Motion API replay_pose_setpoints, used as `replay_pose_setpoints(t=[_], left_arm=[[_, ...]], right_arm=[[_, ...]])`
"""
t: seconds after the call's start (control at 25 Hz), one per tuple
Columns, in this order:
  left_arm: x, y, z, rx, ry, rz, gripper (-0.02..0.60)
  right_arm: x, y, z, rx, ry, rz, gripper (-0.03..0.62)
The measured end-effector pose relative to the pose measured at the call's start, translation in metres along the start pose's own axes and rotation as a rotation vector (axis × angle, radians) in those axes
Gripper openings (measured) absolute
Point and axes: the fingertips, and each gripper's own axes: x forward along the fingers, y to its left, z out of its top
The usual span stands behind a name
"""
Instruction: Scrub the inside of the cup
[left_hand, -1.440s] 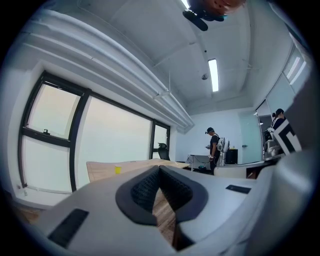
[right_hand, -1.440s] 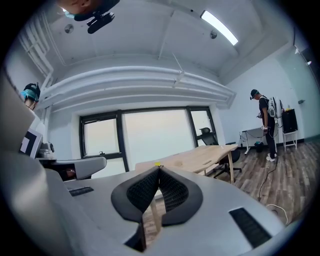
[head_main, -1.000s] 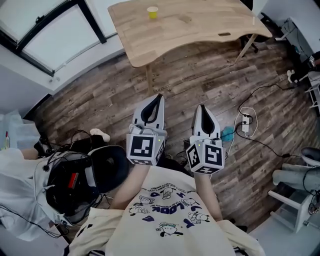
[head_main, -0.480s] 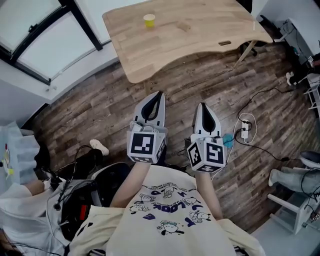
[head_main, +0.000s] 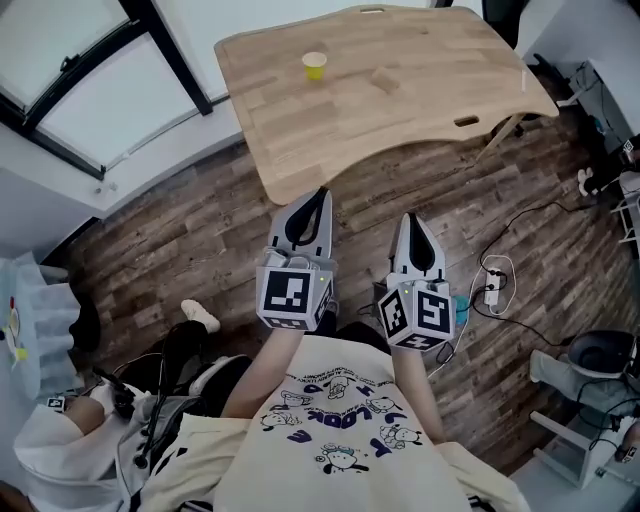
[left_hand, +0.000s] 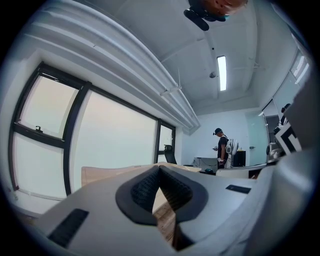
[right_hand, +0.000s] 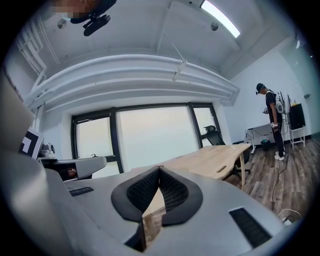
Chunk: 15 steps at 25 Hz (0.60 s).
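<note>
Short of the table (head_main: 420, 110) with the cup (head_main: 314, 66) | left tongs (head_main: 319, 192) closed, empty | right tongs (head_main: 407, 217) closed, empty

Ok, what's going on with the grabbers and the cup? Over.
Left gripper shut, empty. Right gripper shut, empty. Yellow cup upright on the table, far ahead, untouched. Nothing blocking.
</note>
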Motion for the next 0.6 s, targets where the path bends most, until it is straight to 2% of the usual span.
replay_pose_setpoints(t=[0.6], left_arm=[[0.047, 0.025, -0.004, -0.019, 0.022, 0.021, -0.002]], right_arm=[[0.053, -0.007, 0.000, 0.001, 0.028, 0.013, 0.017]])
